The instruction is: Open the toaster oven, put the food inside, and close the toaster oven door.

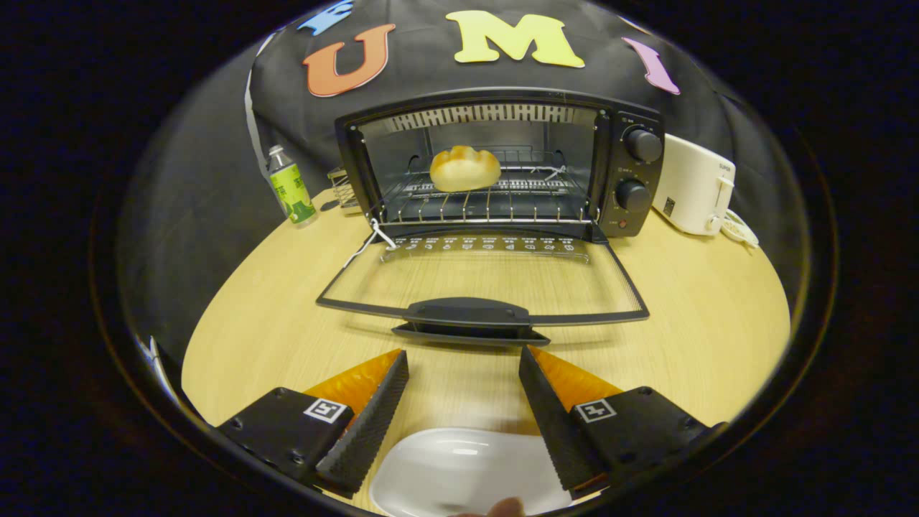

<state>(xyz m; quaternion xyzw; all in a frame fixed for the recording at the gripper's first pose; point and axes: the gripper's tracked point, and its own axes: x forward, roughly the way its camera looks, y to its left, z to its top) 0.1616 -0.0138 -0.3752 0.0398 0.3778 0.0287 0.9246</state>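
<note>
The gripper [463, 370] hangs level, fingers spread (nothing between them), just short of the toaster oven's lowered door [482, 287], bread roll [464, 169] on the rack.

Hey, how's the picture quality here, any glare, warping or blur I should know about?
Gripper view: strong fisheye bending of the table edge and the toaster oven; its open glass door reflects light faintly; bread on the rack stays sharp; white dish shows a bright highlight; the open tool is in focus, holding nothing.
</note>
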